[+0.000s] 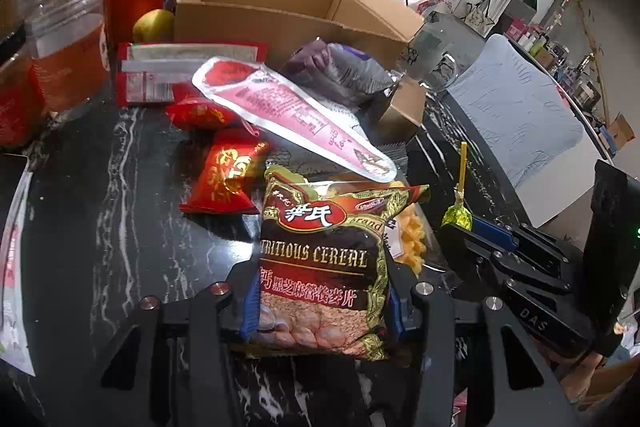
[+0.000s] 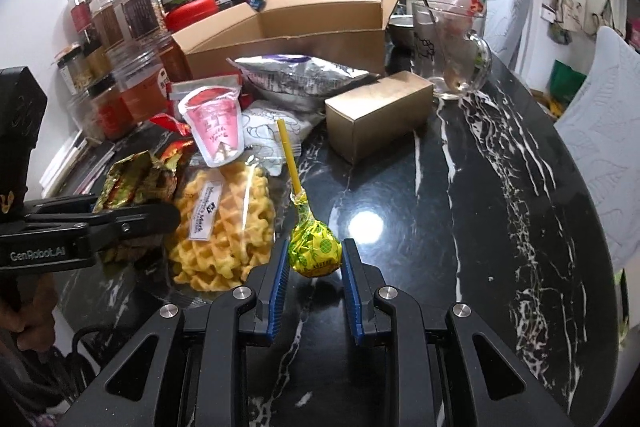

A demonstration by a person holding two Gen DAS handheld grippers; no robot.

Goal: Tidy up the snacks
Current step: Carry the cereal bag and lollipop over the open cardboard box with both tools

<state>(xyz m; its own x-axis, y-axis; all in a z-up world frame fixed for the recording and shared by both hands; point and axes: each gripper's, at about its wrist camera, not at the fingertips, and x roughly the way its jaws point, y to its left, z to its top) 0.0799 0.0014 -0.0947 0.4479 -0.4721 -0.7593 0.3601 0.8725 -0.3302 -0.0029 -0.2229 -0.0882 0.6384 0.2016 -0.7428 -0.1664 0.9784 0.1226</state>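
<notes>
Cereal packet (image 1: 320,259), lower centre, lying on the worktop (image 1: 100,195): light, soft, crinkly film; my left tool (image 1: 320,301) pinches its lower sides. Lollipop (image 2: 314,253), lower centre: hard, small; my right tool (image 2: 315,269) grips the wrapped head, the sound place.

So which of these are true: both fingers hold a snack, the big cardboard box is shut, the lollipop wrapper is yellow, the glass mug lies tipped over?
1. Each set of fingers holds a snack. True: the left gripper clamps the cereal bag, the right gripper the lollipop.
2. The cardboard box is shut. False: its flaps stand open.
3. The lollipop wrapper is yellow. True.
4. The glass mug lies tipped over. False: it stands upright.
</notes>
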